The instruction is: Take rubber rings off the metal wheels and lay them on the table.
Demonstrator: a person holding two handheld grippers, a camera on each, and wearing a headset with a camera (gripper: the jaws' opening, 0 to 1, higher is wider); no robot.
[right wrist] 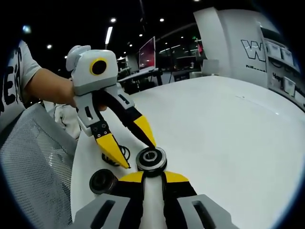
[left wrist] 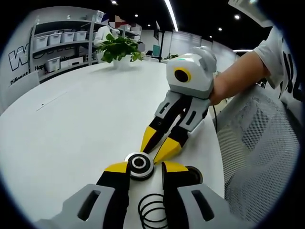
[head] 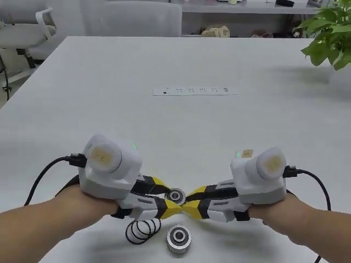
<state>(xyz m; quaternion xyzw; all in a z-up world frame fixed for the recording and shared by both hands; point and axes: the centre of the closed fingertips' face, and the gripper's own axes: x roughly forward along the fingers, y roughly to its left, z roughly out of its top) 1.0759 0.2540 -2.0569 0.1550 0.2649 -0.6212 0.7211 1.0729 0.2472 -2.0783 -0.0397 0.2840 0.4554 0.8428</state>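
Observation:
A small metal wheel [head: 176, 195] with a dark rubber ring around it is held just above the table's near edge. My left gripper [head: 164, 204] is shut on the wheel [left wrist: 139, 164], one yellow tip on each side. My right gripper [head: 192, 207] comes in from the opposite side, its jaws closed together at the wheel's rim [right wrist: 151, 160], pinching the rubber ring. A second wheel [head: 179, 238] lies flat on the table below the tips, also seen as a dark disc [right wrist: 103, 181]. Several loose black rubber rings [head: 143, 229] lie overlapping beside it [left wrist: 152, 210].
A white power strip [head: 194, 91] lies mid-table. A green plant [head: 329, 38] stands at the far right corner and white chairs [head: 27, 27] at the far left. A mesh chair [left wrist: 257, 157] sits close behind the table's near edge.

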